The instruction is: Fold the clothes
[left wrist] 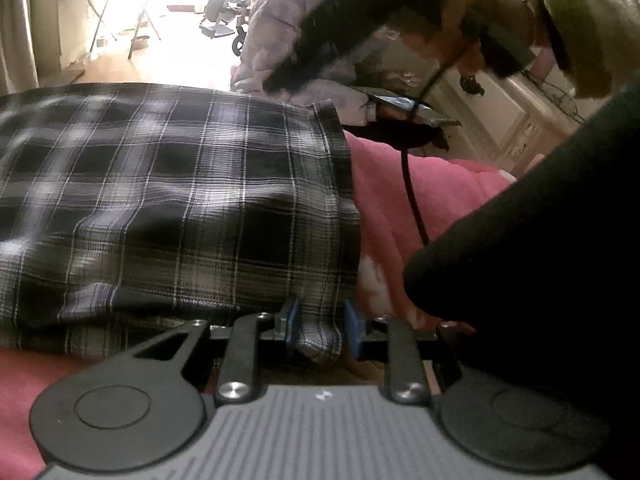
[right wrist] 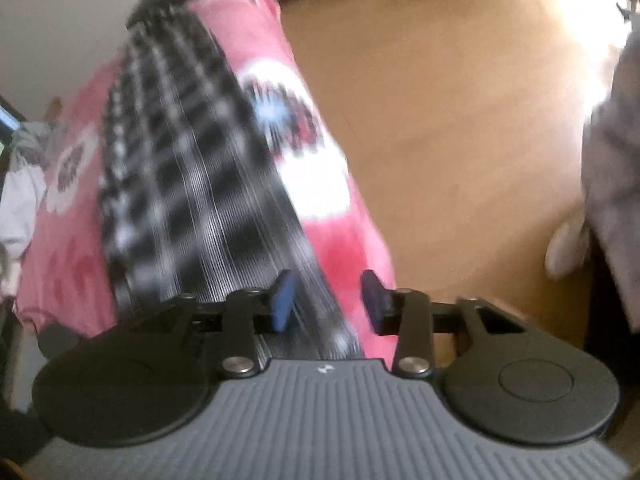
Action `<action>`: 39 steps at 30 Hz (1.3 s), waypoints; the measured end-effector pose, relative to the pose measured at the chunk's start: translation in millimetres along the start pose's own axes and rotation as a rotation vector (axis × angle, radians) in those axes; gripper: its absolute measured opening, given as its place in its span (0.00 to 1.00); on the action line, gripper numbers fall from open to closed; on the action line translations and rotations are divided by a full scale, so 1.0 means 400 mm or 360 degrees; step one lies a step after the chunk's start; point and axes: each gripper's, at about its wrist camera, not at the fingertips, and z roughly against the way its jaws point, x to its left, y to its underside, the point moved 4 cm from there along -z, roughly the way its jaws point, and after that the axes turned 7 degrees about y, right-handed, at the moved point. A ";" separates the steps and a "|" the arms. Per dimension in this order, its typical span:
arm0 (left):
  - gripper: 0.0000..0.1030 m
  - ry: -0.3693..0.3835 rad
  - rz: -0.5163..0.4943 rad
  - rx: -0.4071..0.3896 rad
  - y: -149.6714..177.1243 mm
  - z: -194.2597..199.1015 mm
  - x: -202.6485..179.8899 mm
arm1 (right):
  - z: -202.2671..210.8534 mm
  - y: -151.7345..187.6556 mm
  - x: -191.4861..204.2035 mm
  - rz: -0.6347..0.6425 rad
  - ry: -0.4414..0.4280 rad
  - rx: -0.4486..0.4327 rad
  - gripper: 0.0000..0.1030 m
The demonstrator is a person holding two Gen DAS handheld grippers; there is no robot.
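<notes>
Pink bedding (left wrist: 420,200) carries the plaid garment (left wrist: 160,200), spread toward 10 o'clock. My left claw (left wrist: 320,322) pinches its corner; my right claw (right wrist: 326,300) gapes with nothing gripped over the hem. Mid-fold, I judge: next, carry the corner across. Floor (right wrist: 440,120) drops away at 3 o'clock.

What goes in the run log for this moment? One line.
task: fold clothes | left gripper: shut on black-and-white plaid fabric garment | right gripper: open over it | surface: pink patterned blanket
</notes>
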 end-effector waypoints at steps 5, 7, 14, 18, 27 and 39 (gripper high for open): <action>0.24 -0.0010 -0.0009 0.0015 0.019 0.017 0.005 | -0.070 0.052 -0.005 -0.0020 0.0012 -0.0037 0.41; 0.25 -0.0015 -0.0013 0.0020 0.043 0.031 0.004 | -0.094 0.048 0.007 -0.0030 0.0051 -0.0093 0.41; 0.25 -0.0033 -0.0007 0.0027 0.041 0.017 -0.015 | -0.027 -0.009 -0.029 -0.0197 0.0286 -0.0357 0.32; 0.29 -0.0035 -0.0028 0.0028 0.035 0.010 -0.017 | -0.003 -0.030 0.068 0.0120 0.0081 -0.0435 0.29; 0.30 -0.0046 -0.0011 0.0001 0.045 0.012 -0.021 | -0.049 -0.041 0.093 0.0259 0.0354 -0.0420 0.14; 0.40 -0.0044 -0.0027 -0.0027 0.061 0.014 -0.035 | -0.243 -0.200 0.702 0.1130 -0.0443 -0.0479 0.14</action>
